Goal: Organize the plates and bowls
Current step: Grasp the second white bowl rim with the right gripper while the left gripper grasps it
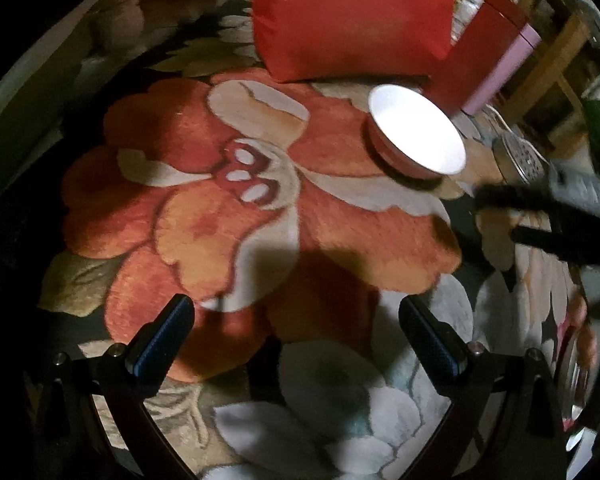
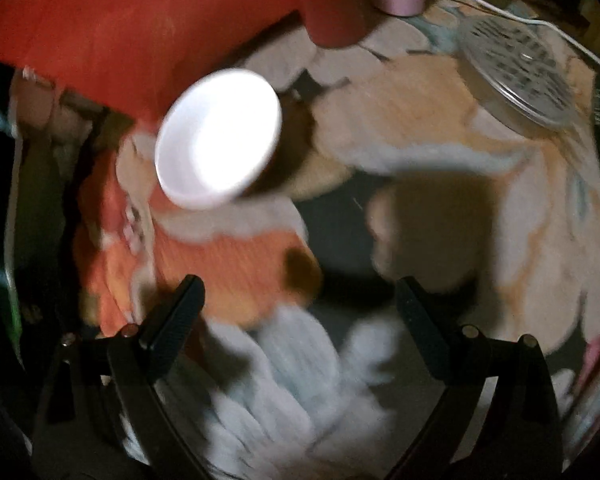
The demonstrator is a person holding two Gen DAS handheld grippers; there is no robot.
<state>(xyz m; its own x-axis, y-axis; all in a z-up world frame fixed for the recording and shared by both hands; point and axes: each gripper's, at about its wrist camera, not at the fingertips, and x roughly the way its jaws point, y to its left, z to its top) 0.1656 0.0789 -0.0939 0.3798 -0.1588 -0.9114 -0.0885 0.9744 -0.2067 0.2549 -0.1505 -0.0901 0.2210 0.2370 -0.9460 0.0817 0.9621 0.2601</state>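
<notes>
A white bowl (image 1: 417, 132) with a reddish outer side stands upright on a flower-patterned rug (image 1: 204, 200), in front of a red cushion (image 1: 352, 16). My left gripper (image 1: 296, 336) is open and empty, low over the rug, well short of the bowl. In the right wrist view the same bowl (image 2: 219, 139) lies ahead and to the left. My right gripper (image 2: 300, 312) is open and empty above the rug. The right gripper also shows in the left wrist view (image 1: 500, 216), to the right of the bowl. A grey patterned plate (image 2: 516, 76) rests at the far right.
A red box (image 1: 476, 48) and a pink box (image 1: 504, 68) stand behind the bowl. A white cable (image 2: 540, 20) runs past the plate. Wooden furniture (image 1: 556, 60) is at the far right. The right wrist view is blurred.
</notes>
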